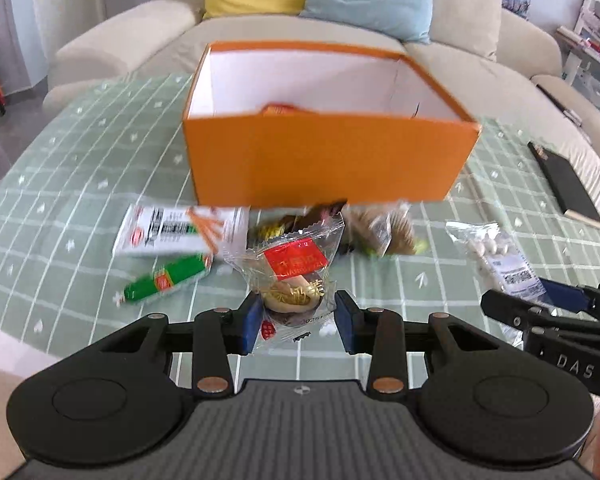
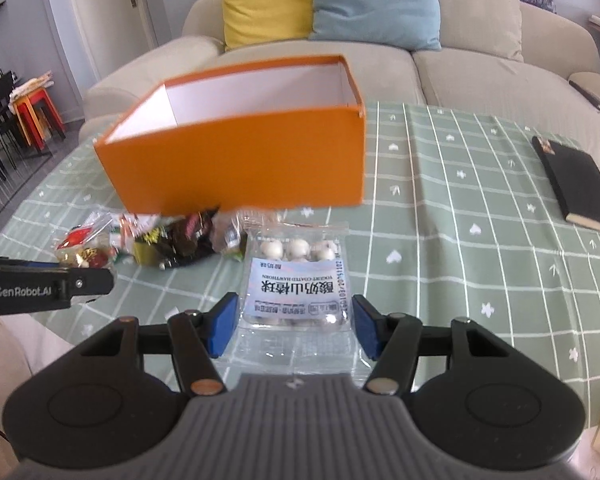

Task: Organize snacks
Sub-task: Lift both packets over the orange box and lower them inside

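- The left gripper (image 1: 296,320) has its 2 blue pads on either side of a clear-wrapped pastry with a red label (image 1: 294,276); the wrapper sits between them, but I cannot tell whether the pads are pressing it.
- The right gripper (image 2: 294,326) is spread wide around a clear bag of yogurt-coated hawthorn balls (image 2: 296,280), with a gap showing at each pad.
- The orange box (image 1: 328,160) stands open on the green checked tablecloth (image 1: 60,184), just beyond the snacks; something red shows inside, near its front wall.
- Along the box's front edge lie a white carton with orange sticks printed on it (image 1: 180,230), a green sausage pack (image 1: 164,280) and a blurred heap of dark and brown wrappers (image 1: 364,228).
- A black notebook (image 2: 580,184) lies near the table's right edge, well apart from the snacks, with bare cloth between it and the box.
- A beige sofa (image 2: 480,68) with a yellow cushion (image 2: 268,0) and a blue cushion (image 2: 376,0) runs behind the table's far edge.
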A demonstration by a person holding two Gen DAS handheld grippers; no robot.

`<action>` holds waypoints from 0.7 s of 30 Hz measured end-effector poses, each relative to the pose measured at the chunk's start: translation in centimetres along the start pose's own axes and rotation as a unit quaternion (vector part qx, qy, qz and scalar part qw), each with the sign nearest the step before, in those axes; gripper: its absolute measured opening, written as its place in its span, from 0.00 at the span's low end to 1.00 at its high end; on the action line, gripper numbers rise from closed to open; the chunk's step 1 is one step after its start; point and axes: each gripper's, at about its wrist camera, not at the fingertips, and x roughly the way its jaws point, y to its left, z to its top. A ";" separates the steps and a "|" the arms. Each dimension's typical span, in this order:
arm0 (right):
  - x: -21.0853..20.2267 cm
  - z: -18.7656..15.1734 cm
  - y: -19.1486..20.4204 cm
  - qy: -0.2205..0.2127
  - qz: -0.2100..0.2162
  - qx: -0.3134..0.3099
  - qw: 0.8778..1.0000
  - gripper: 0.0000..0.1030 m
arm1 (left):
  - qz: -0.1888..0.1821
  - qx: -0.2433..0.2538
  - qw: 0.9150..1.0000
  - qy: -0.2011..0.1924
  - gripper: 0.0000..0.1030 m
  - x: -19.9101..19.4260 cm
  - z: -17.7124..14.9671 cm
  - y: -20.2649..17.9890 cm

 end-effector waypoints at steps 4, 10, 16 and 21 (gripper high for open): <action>-1.1 1.6 0.0 -0.018 0.008 0.005 1.000 0.57 | -0.008 0.005 1.000 -0.018 0.42 -0.8 1.9 -0.5; -2.3 4.6 0.0 -0.054 0.010 0.002 0.998 0.57 | -0.011 0.025 0.998 -0.054 0.42 -1.7 4.8 -1.4; -2.8 8.1 0.0 -0.089 0.012 -0.004 0.996 0.57 | -0.007 0.037 0.996 -0.080 0.42 -2.1 7.9 -1.9; -2.5 11.3 0.3 -0.111 0.013 -0.018 0.994 0.57 | -0.001 0.053 0.993 -0.101 0.42 -2.1 10.4 -2.3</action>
